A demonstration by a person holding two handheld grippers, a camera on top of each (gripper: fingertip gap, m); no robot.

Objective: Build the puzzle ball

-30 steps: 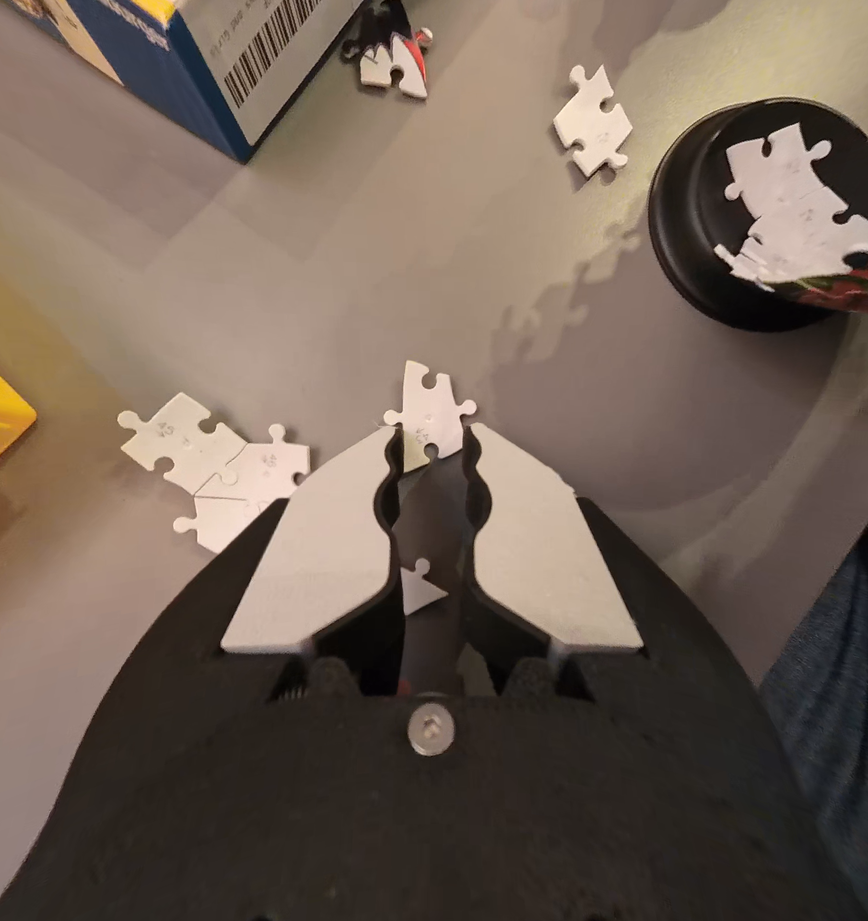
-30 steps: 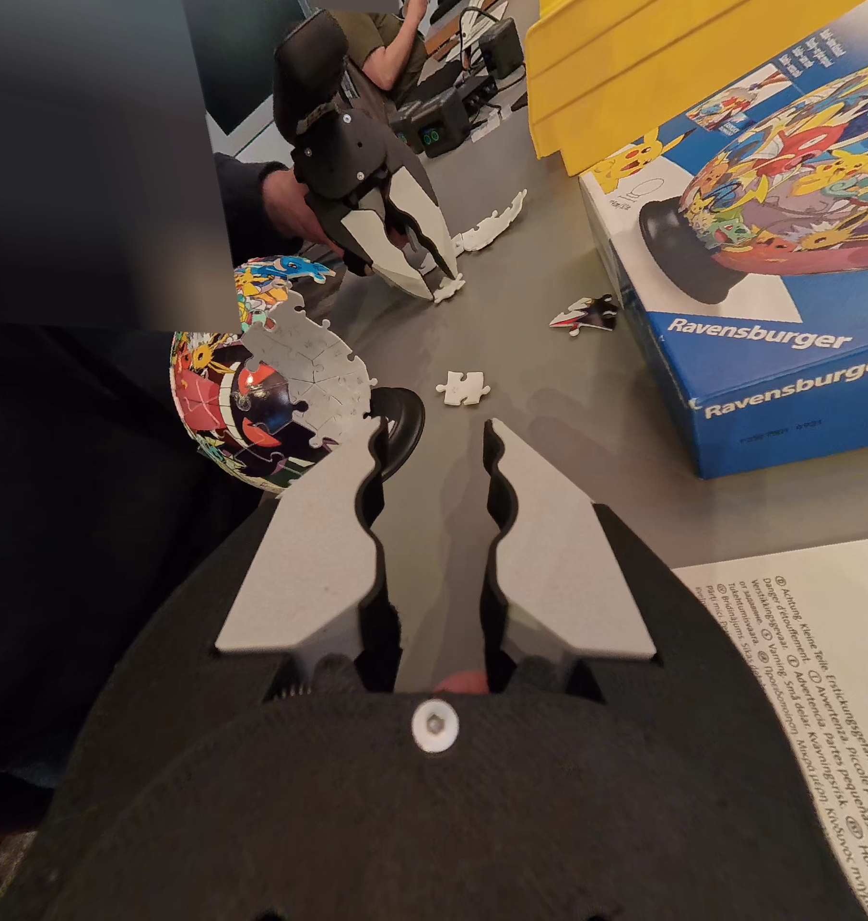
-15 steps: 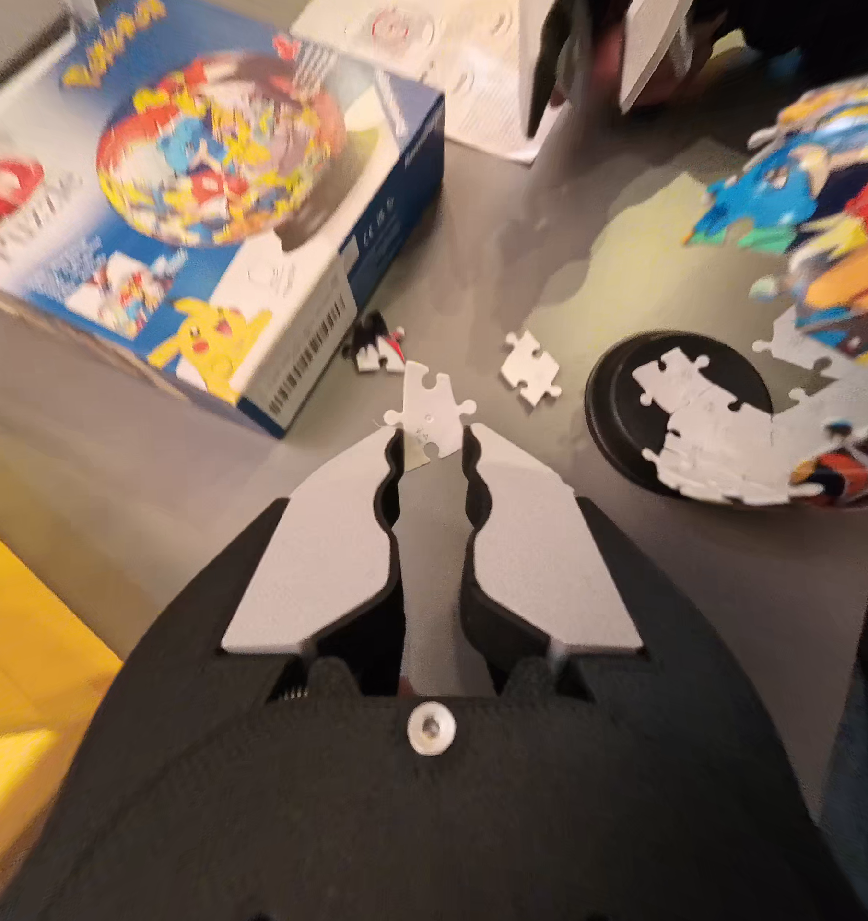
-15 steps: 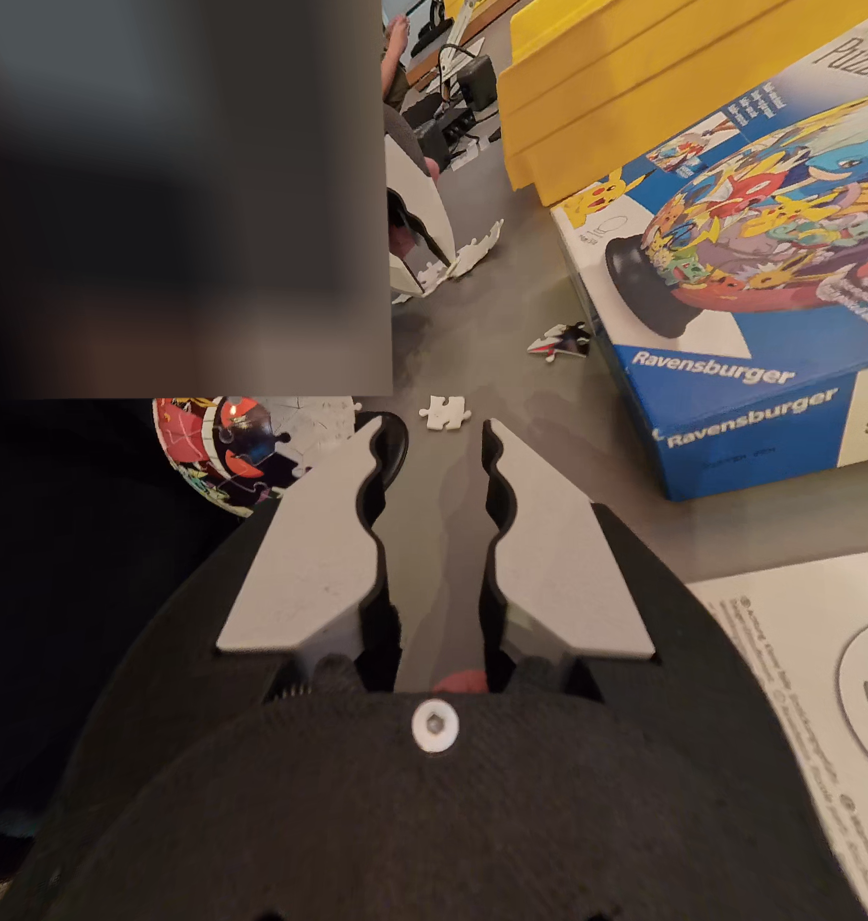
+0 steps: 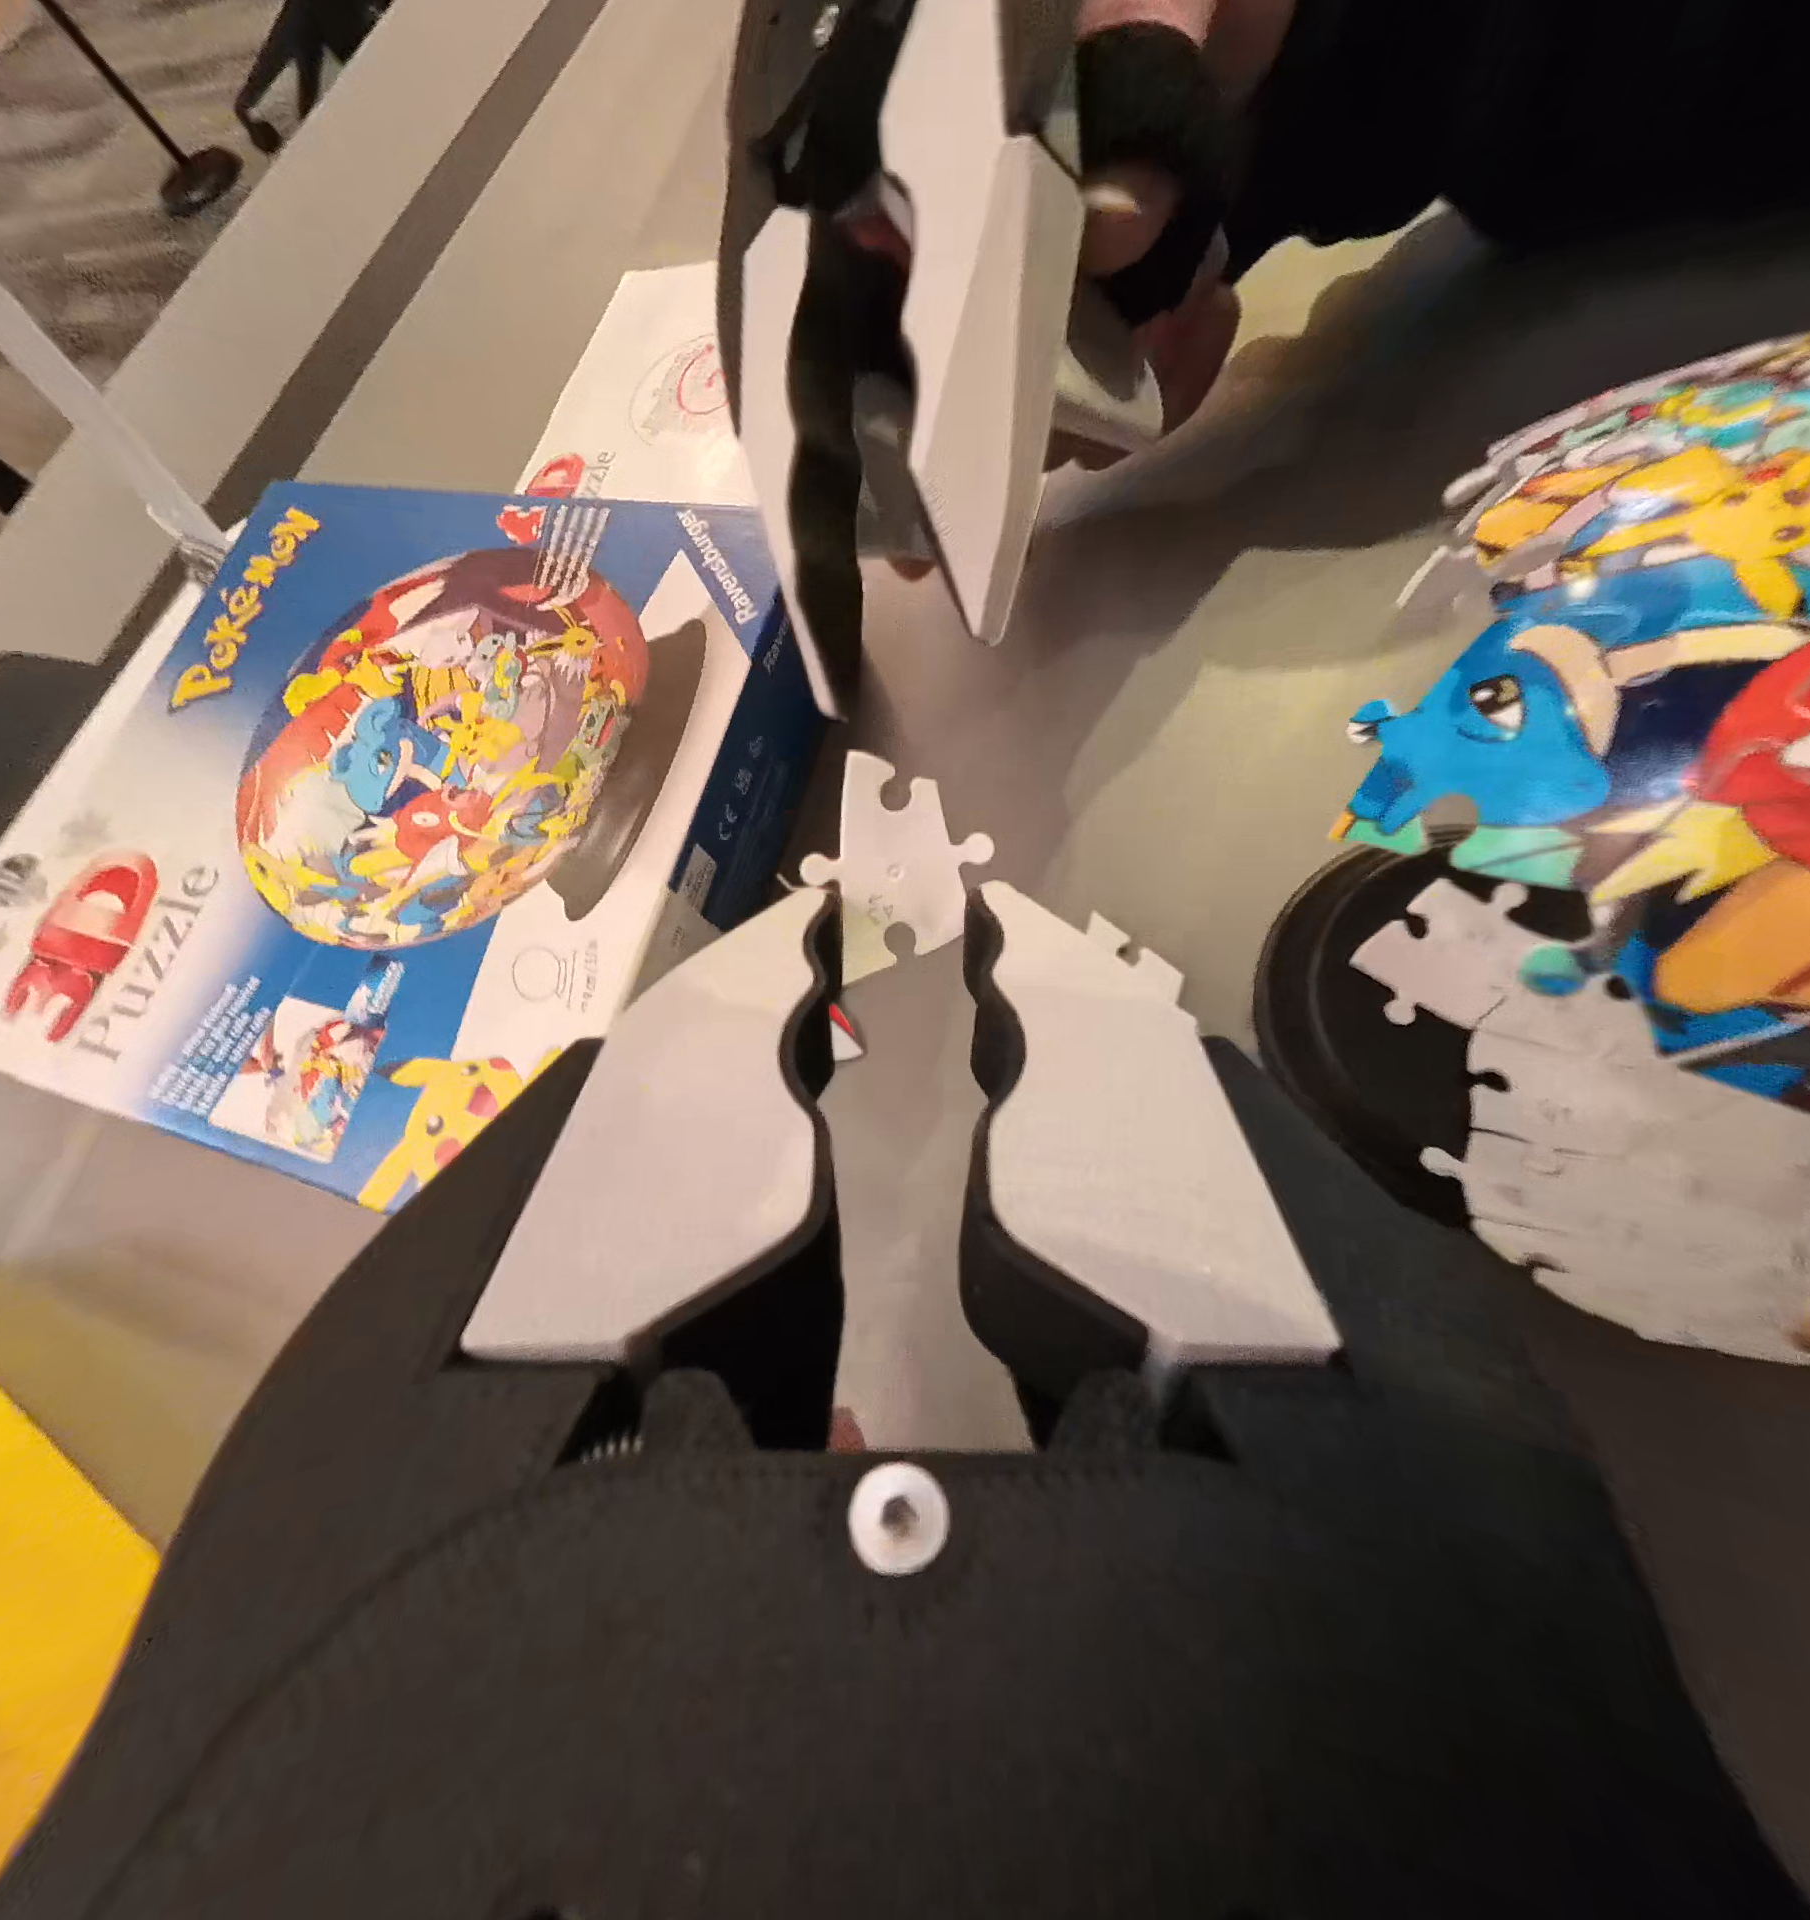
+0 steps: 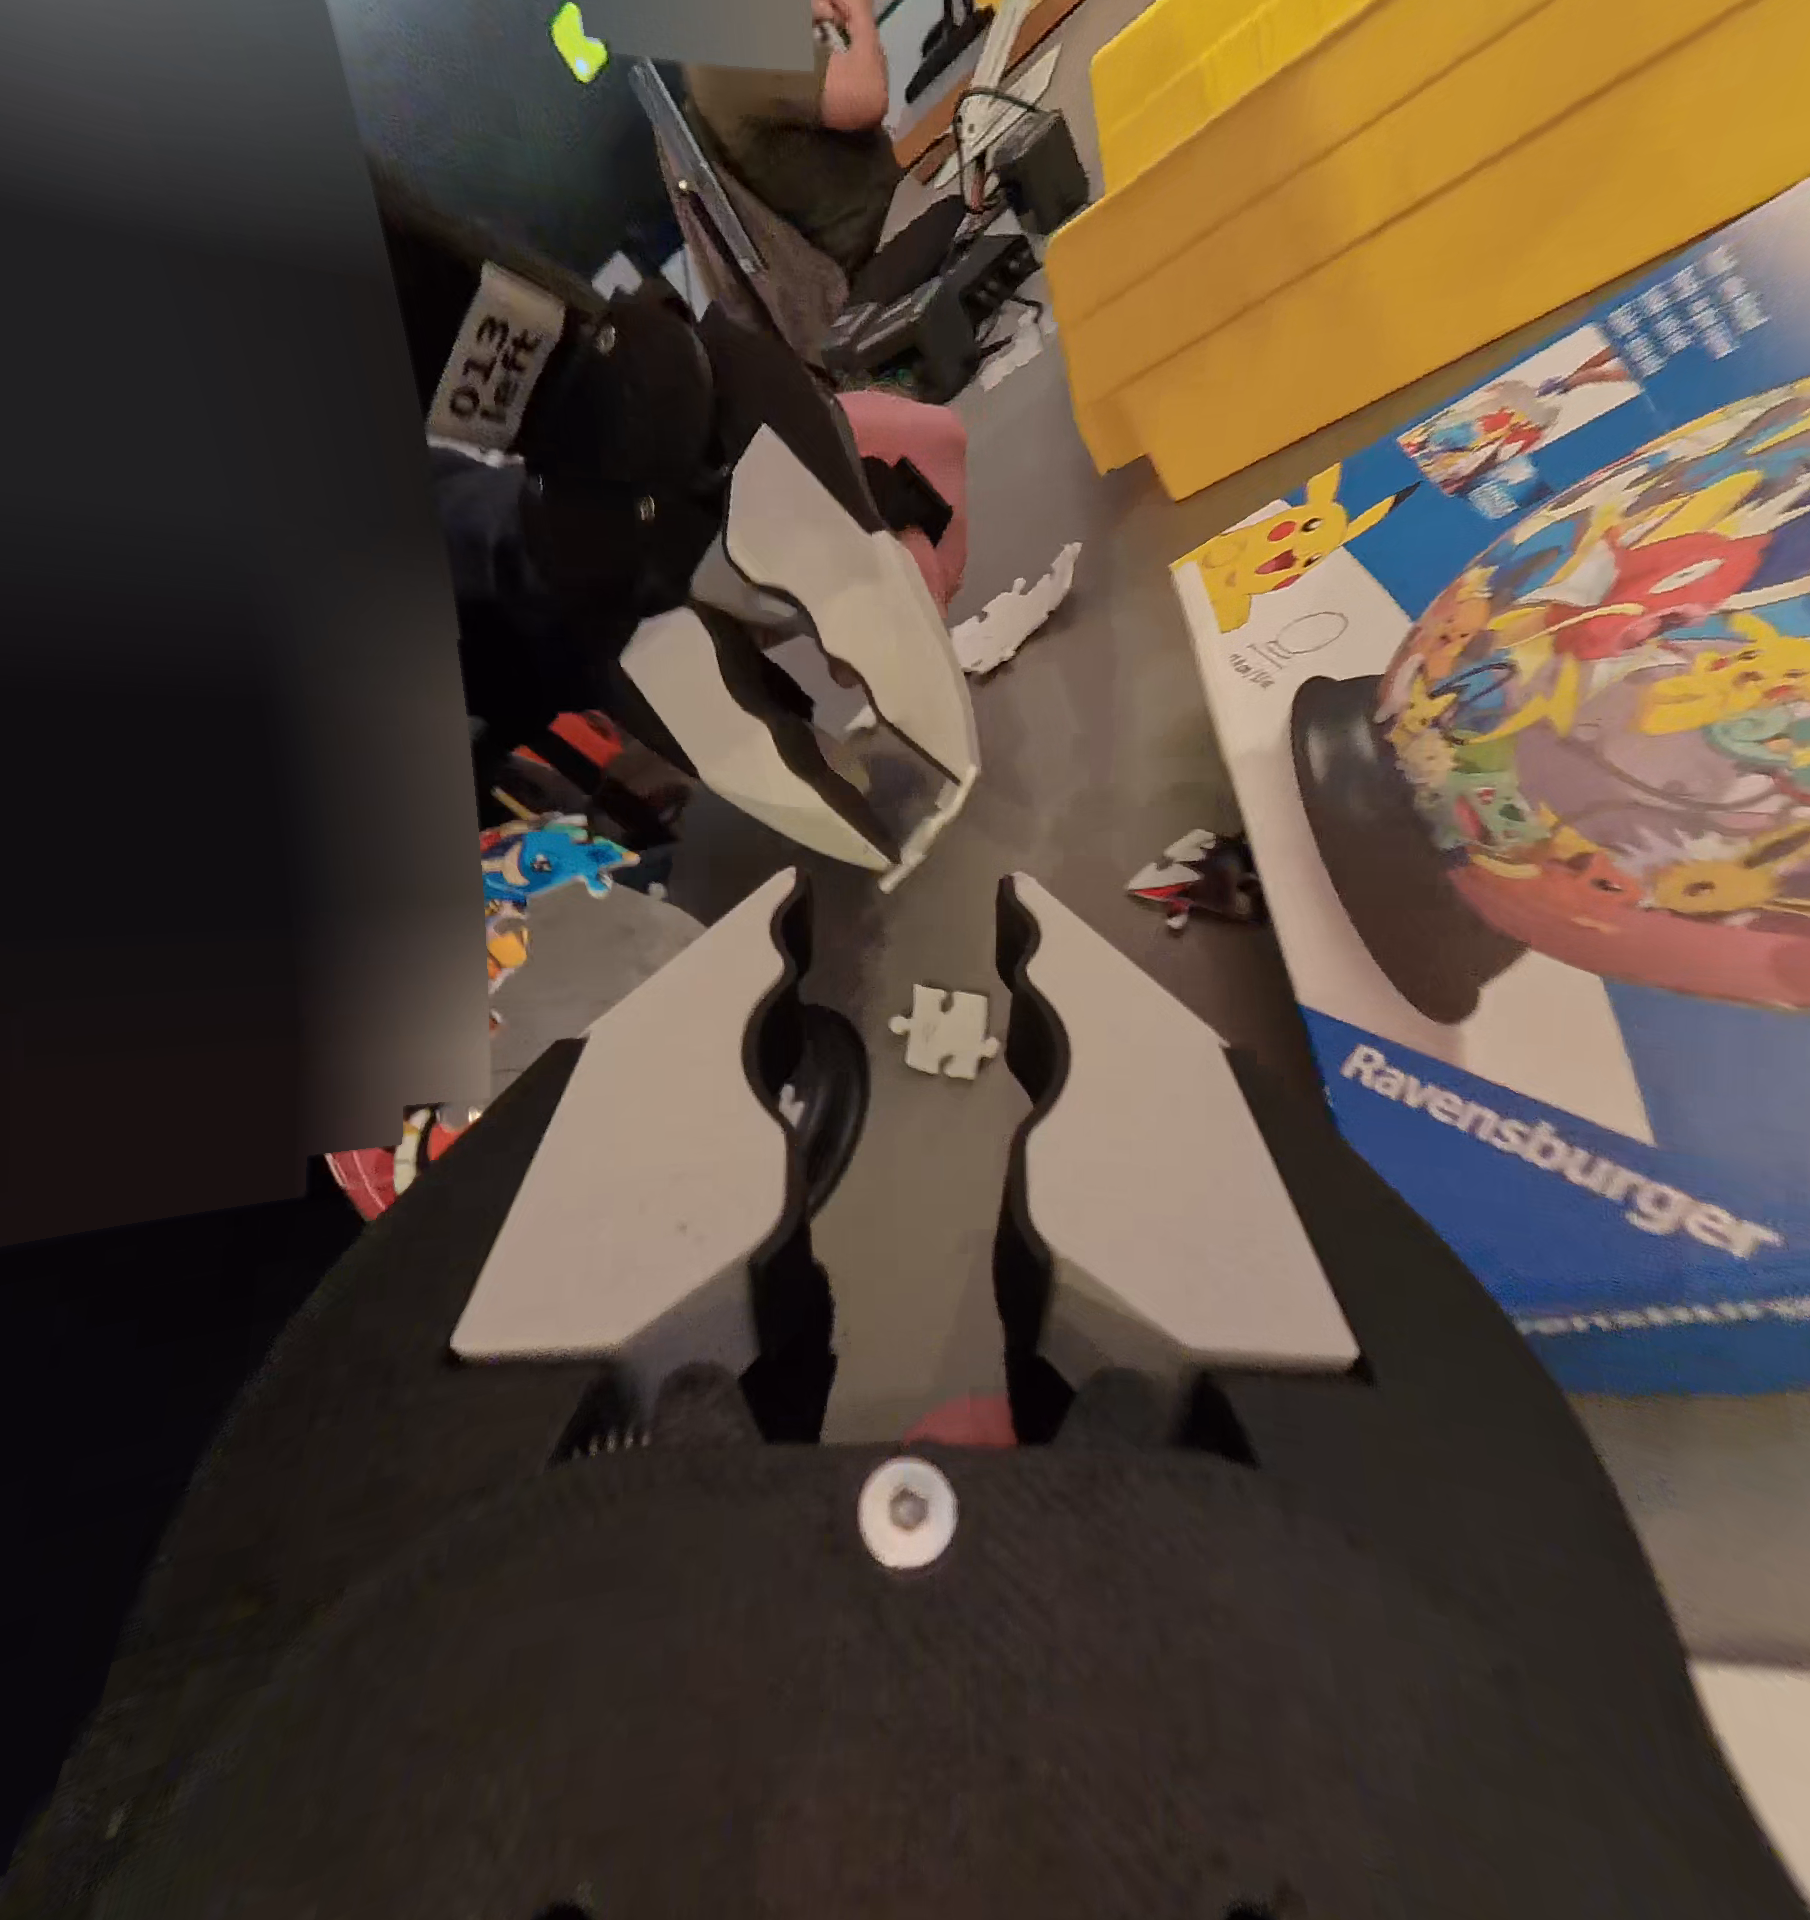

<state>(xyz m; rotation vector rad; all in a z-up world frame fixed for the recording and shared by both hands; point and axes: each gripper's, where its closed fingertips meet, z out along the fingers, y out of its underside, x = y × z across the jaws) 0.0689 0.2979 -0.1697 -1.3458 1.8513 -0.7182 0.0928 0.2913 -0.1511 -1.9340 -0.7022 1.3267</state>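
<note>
Both of my grippers have drawn together since a moment ago, so that they now face each other tip to tip above the grey table (image 5: 1140, 644). My left gripper (image 5: 896, 909) is clamped on a white puzzle piece (image 5: 896, 868), pinched at its lower edge, blank side toward the camera, most of it sticking out past the fingertips. My right gripper (image 6: 901, 894) is parted by a moderate gap and holds nothing; in the left wrist view it hangs from above, its tips just short of the held piece. Seen from the right wrist view, the left gripper (image 6: 916, 831) comes in from the upper left with the piece edge-on at its tip.

Off to the right in the left view, the half-built puzzle ball (image 5: 1659, 831) sits on its black stand (image 5: 1327, 997), coloured outside and white inner face both showing. One loose white piece (image 6: 942, 1029) lies on the table between my right fingers, a dark printed piece (image 6: 1197, 878) lies near the blue puzzle box (image 6: 1566, 935), and yellow bins (image 6: 1348, 239) stand behind.
</note>
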